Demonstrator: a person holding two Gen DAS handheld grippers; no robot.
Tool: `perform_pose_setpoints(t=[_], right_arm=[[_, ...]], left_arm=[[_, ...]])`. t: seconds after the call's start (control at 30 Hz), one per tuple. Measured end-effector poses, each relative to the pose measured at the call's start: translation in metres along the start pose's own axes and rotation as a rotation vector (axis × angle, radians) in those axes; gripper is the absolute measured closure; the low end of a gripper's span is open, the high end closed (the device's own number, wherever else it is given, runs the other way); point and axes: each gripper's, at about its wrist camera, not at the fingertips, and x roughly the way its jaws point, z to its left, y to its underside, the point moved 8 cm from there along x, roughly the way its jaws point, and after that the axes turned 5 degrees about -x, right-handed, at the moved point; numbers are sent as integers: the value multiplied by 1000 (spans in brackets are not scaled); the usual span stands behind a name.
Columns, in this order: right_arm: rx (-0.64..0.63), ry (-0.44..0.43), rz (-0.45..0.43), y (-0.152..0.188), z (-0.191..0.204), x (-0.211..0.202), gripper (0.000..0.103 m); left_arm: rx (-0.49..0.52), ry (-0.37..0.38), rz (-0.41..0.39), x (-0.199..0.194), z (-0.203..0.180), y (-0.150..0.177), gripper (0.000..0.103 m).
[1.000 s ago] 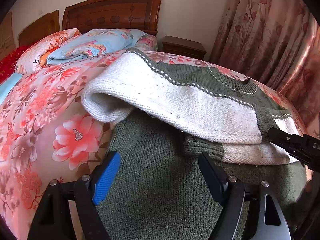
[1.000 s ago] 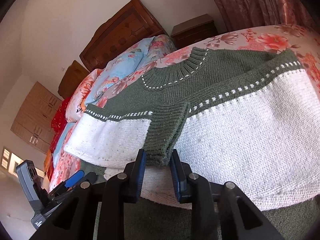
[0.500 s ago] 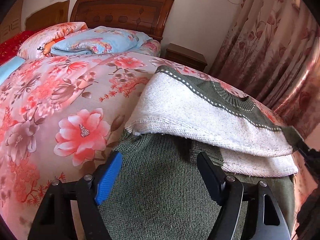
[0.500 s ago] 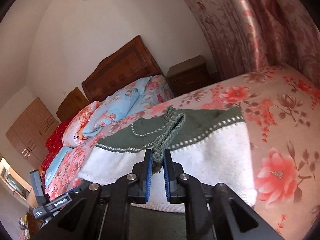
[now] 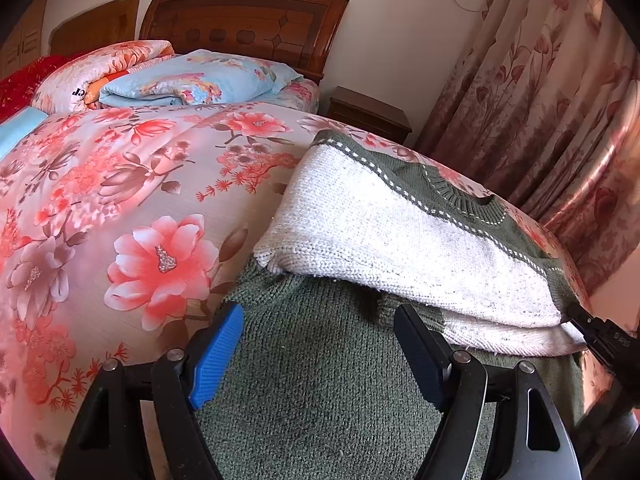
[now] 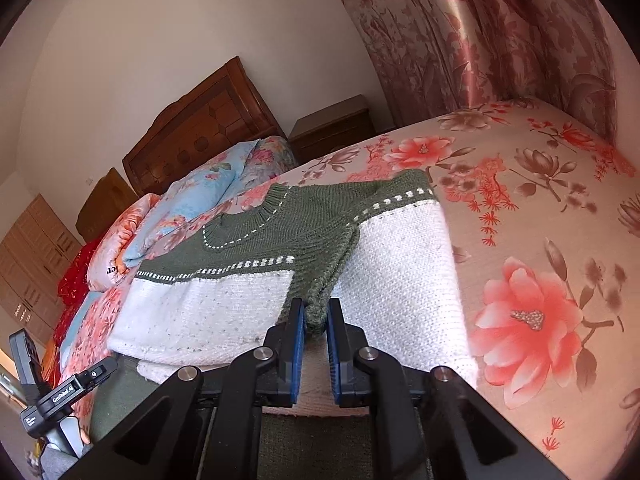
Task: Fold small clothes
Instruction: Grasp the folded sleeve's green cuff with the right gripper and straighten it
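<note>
A small green and white knit sweater (image 5: 400,232) lies on the flowered bed cover (image 5: 120,200), its white band folded over the green lower part. My left gripper (image 5: 320,344) stands open just above the green hem, nothing between its blue-padded fingers. In the right wrist view the same sweater (image 6: 224,300) spreads ahead, neck toward the headboard. My right gripper (image 6: 316,316) is shut on the green ribbed cuff of a sleeve (image 6: 320,304), which drapes across the white band. The right gripper's dark body shows at the right edge of the left wrist view.
A wooden headboard (image 5: 248,20), folded quilts (image 5: 192,84) and pillows lie at the bed's far end. A bedside cabinet (image 5: 368,116) and flowered curtains (image 5: 540,100) stand to the right. The left hand's device (image 6: 60,396) shows low left in the right wrist view.
The right gripper closed on the green sleeve cuff and carried it sideways over the white band. In the left wrist view the folded white part has shifted to the right.
</note>
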Motion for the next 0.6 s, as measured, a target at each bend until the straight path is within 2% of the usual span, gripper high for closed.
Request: perform_pose_setpoints(t=[0.13, 0.43, 0.53, 0.6], right_arm=[[0, 36, 18, 4, -2, 1, 92], [-10, 73, -20, 7, 2, -11, 92], [-4, 89, 7, 11, 0, -8, 89], [47, 114, 21, 12, -9, -10, 87]], left_arm=[[-3, 11, 2, 0, 0, 0, 0], [-5, 33, 7, 2, -2, -1, 0], [-4, 40, 9, 2, -2, -1, 0], [-8, 46, 8, 2, -2, -1, 0]])
